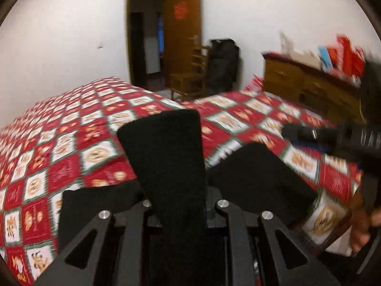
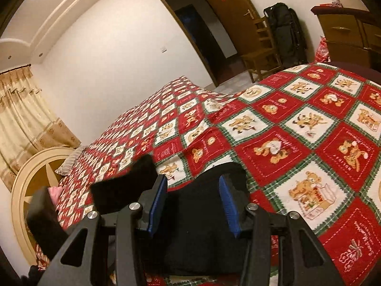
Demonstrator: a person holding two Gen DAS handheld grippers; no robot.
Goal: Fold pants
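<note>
The left gripper (image 1: pixel 176 190) is clamped nearly shut on a fold of the black pants (image 1: pixel 164 147), which rise from between its jaws as a tall flap and spread low to either side over the bed. The right gripper (image 2: pixel 193 200) stands half open; its blue pads (image 2: pixel 158 205) do not press on anything, though black cloth of the pants (image 2: pixel 197 233) lies between and beneath them on the near edge of the quilt (image 2: pixel 285 131).

Risks from here:
- With only one gripper holding, the free side of the garment may sag or slide off the near edge of the bed, spoiling the fold line
- The left grip takes a thick bunched layer; if it holds more than one layer, the fold may drag the under layer out of place
- The left wrist view is blurred by motion; a fast sweep may fling the loose flap askew
- The right gripper appears at the right of the left wrist view, close to the cloth; the two tools may collide if they converge

Surroundings: a wooden dresser (image 1: pixel 309 83) at far right, a chair (image 1: pixel 188 78) and a dark bag (image 1: pixel 223 62) by the open door (image 1: pixel 183 31), a curtain (image 2: pixel 26 119) at far left. All stand well apart from the pants; nothing lies on the quilt in the way
</note>
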